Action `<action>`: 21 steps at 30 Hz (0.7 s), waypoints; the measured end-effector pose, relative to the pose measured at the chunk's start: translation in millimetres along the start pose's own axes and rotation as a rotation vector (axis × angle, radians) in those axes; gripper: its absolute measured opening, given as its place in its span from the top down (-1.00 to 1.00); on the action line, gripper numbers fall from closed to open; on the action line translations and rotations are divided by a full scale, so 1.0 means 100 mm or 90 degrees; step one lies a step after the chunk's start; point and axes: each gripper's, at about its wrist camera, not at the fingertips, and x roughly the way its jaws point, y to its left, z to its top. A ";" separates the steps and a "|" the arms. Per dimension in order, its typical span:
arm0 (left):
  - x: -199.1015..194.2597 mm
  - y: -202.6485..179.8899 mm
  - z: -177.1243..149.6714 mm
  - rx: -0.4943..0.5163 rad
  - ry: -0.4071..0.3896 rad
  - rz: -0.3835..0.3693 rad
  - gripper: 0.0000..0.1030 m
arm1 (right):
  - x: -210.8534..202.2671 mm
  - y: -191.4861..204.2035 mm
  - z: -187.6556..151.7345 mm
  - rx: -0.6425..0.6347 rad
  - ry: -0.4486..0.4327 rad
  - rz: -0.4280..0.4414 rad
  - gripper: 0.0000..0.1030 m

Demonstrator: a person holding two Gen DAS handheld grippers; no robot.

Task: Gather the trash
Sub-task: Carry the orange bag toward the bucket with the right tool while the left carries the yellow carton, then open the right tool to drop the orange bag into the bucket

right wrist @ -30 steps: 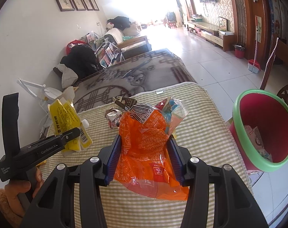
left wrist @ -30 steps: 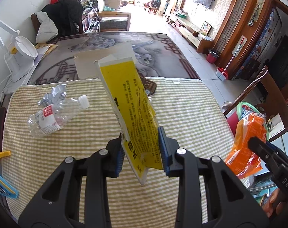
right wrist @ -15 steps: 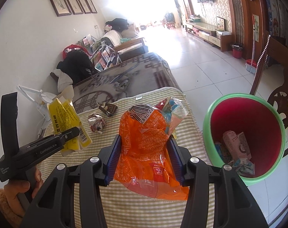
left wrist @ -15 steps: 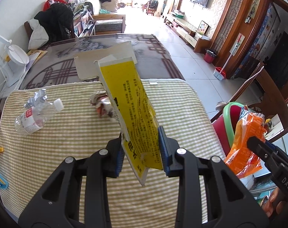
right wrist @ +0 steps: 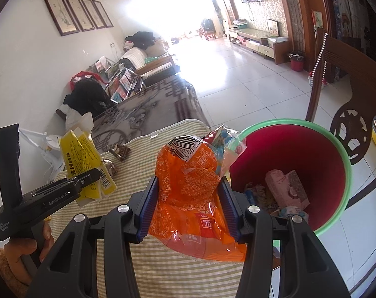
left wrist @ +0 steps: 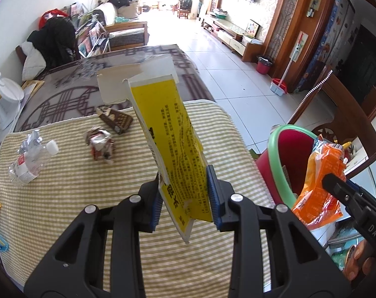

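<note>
The red bin (right wrist: 299,159) stands off the table's right edge, just beside and below the right gripper (right wrist: 188,203) pinching the orange bag (right wrist: 188,188), nearer than the left gripper (left wrist: 185,196) clamping the upright yellow packet (left wrist: 170,139).

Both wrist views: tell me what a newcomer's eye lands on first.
The orange bag, clamped in the right gripper, fills the right view beside the red bin with its green rim. In the left view the yellow carton stands tall in the left gripper above the striped cloth, where a bottle and wrappers lie.
</note>
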 end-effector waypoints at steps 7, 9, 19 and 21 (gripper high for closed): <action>0.05 -0.29 0.02 0.021 0.006 -0.006 0.41 | -0.07 -0.28 0.04 0.020 -0.007 -0.011 0.09; 0.07 -0.36 0.02 0.027 0.007 -0.008 0.41 | -0.09 -0.36 0.04 0.025 -0.010 -0.016 0.09; 0.17 -0.67 0.04 0.050 0.016 -0.017 0.41 | -0.14 -0.77 0.06 0.055 -0.015 -0.045 0.09; 0.20 -0.73 0.05 0.054 0.019 -0.019 0.40 | -0.13 -0.84 0.05 0.061 -0.014 -0.053 0.09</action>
